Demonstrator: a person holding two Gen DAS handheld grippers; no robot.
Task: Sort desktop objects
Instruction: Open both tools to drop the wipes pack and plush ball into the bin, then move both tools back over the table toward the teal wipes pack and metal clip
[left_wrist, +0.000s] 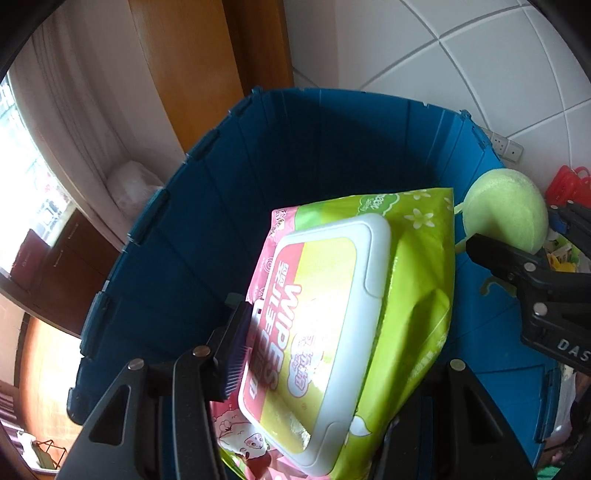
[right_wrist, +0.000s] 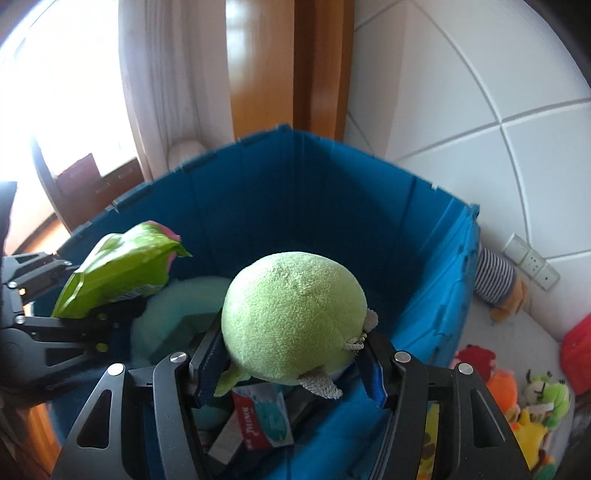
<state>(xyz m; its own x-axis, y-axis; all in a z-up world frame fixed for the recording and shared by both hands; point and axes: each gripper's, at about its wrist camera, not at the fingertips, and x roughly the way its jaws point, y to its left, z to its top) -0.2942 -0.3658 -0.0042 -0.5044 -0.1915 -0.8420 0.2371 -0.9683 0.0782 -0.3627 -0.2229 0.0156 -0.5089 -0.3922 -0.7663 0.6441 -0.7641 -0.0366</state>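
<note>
My left gripper (left_wrist: 325, 373) is shut on a green and pink pack of wet wipes (left_wrist: 343, 317) with a white lid, held over the open blue storage bin (left_wrist: 207, 236). My right gripper (right_wrist: 291, 365) is shut on a round light-green plush toy (right_wrist: 291, 314), held above the same bin (right_wrist: 436, 295). In the right wrist view the wipes pack (right_wrist: 118, 269) and the left gripper (right_wrist: 74, 325) show at the left. In the left wrist view the plush toy (left_wrist: 506, 210) and the right gripper (left_wrist: 517, 266) show at the right.
The bin holds a pale teal cushion (right_wrist: 173, 317) and small boxes (right_wrist: 255, 421). Right of the bin lie several plush toys (right_wrist: 532, 406), a striped toy (right_wrist: 495, 277) and a red plastic item (left_wrist: 569, 184). A white tiled wall with a socket (right_wrist: 532, 266) stands behind.
</note>
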